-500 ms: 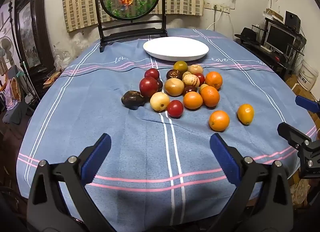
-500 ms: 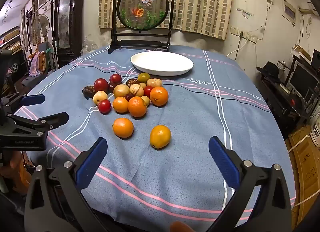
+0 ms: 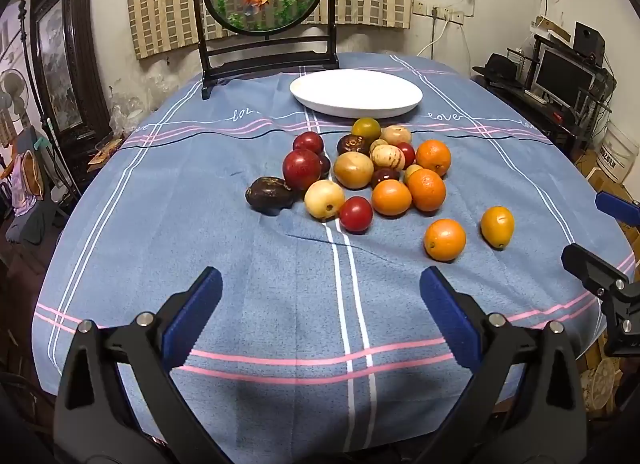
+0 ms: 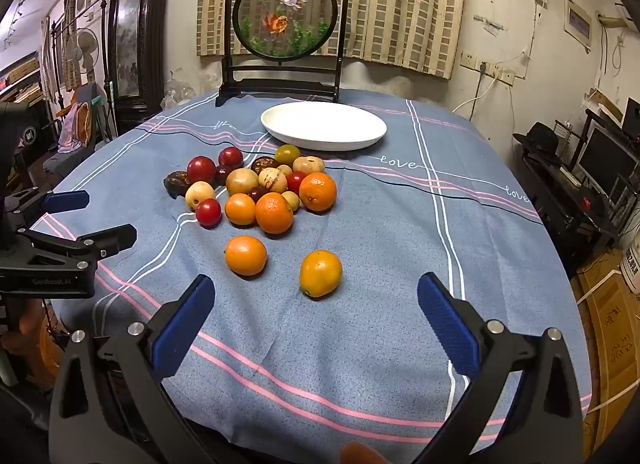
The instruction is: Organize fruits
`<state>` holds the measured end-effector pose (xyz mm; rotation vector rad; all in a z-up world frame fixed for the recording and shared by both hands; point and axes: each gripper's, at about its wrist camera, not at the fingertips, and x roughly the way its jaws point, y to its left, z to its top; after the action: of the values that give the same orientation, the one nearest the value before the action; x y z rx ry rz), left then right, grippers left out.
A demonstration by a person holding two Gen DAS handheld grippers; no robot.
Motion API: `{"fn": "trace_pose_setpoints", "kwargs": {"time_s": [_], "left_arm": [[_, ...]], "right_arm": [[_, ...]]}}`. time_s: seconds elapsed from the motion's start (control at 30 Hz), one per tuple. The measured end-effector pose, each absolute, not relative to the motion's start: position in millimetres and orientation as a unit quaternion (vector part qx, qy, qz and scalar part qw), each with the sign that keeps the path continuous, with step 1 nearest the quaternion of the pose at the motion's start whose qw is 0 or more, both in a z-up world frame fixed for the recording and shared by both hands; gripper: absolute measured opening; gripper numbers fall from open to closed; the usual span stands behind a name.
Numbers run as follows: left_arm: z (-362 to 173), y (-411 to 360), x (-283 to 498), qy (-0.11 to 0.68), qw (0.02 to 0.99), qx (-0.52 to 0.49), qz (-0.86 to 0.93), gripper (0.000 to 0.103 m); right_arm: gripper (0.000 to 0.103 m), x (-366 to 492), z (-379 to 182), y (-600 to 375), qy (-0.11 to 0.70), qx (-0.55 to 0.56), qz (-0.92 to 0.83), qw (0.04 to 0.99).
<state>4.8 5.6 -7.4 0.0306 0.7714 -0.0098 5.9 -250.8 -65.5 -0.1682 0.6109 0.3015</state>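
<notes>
Where stripes cross: tablecloth point(image 4: 400, 224) reads "love" | left gripper point(image 4: 82, 220) "GenRobot.AI"

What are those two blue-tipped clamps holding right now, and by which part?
Nothing. The left gripper and the right gripper both stand wide open above the tablecloth, short of the fruits.

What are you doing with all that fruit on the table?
A person is holding two grippers over a table with a blue cloth, getting ready to sort fruit. The left gripper and the right gripper are both open and empty. A pile of fruit sits in the middle, with an orange and a yellow fruit off by themselves. The white plate behind has nothing on it yet.
</notes>
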Motion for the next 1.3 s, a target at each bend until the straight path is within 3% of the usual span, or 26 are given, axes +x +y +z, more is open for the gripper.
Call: {"fn": "trace_pose_setpoints", "kwargs": {"time_s": [1.3], "left_arm": [[-8.7,9.2,10.5,0.384,0.923,0.010,-0.005,0.101]], "right_arm": [[0.102,14.4,-70.9,-246.9,0.307,-0.082,0.149,0.937]]}}
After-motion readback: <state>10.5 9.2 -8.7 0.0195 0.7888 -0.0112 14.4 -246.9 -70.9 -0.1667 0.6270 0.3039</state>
